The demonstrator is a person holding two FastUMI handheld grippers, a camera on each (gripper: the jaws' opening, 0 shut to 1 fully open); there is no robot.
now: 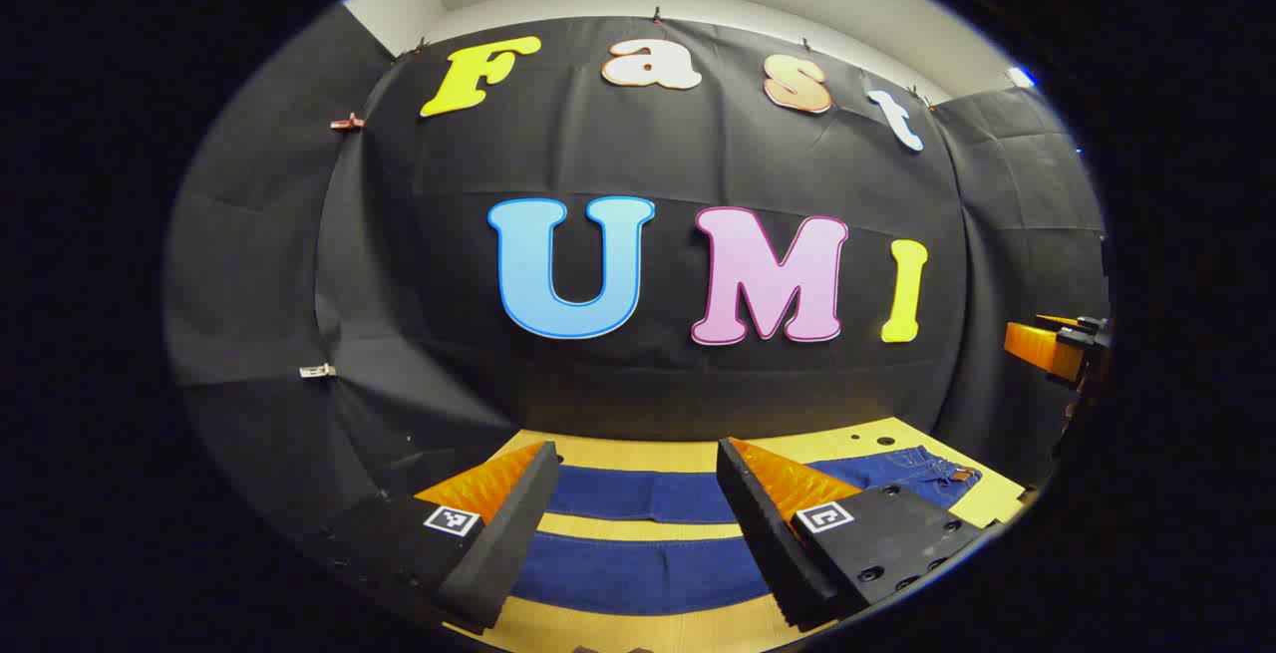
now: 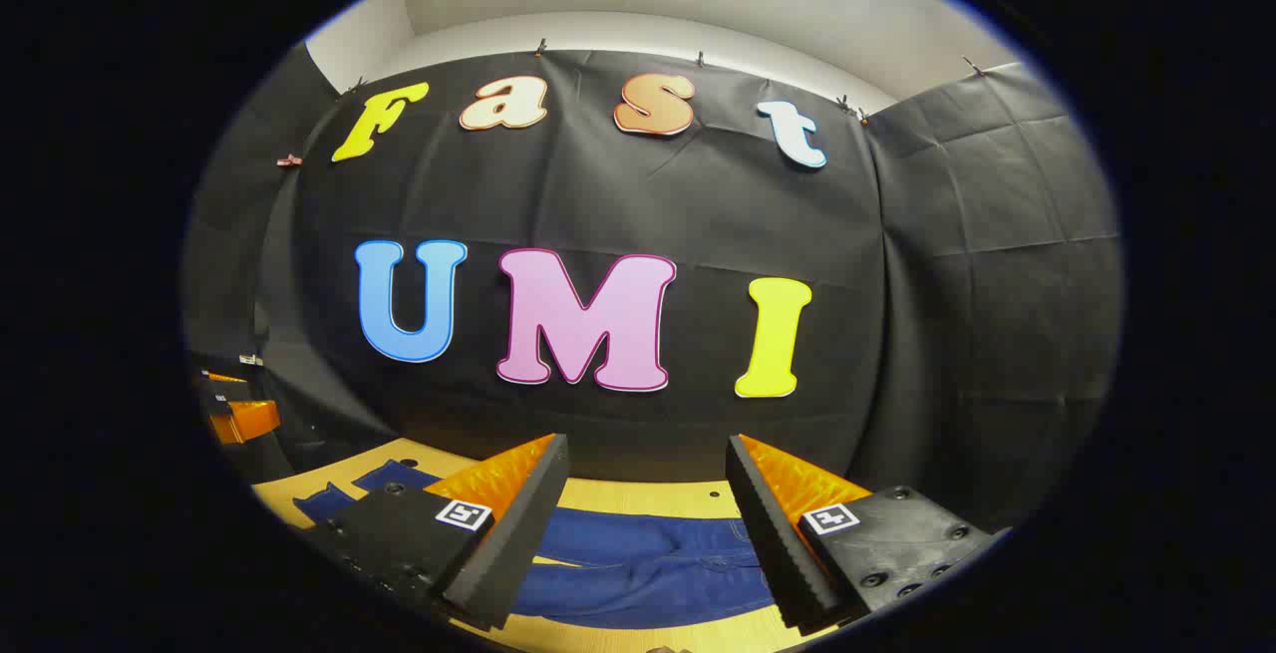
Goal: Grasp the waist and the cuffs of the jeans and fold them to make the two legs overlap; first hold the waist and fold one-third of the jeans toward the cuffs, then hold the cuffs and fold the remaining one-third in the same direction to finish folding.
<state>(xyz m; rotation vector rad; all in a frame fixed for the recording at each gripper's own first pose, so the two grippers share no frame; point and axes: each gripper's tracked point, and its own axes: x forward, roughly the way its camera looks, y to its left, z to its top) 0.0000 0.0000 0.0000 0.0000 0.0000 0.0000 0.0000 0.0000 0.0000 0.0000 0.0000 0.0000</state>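
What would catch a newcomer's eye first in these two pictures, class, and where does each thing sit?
The blue jeans lie flat on the wooden table, their two legs side by side with a strip of table between them. The left gripper hangs open above the legs. In the right gripper view, the right gripper is open over the jeans' upper part, near the black booth wall.
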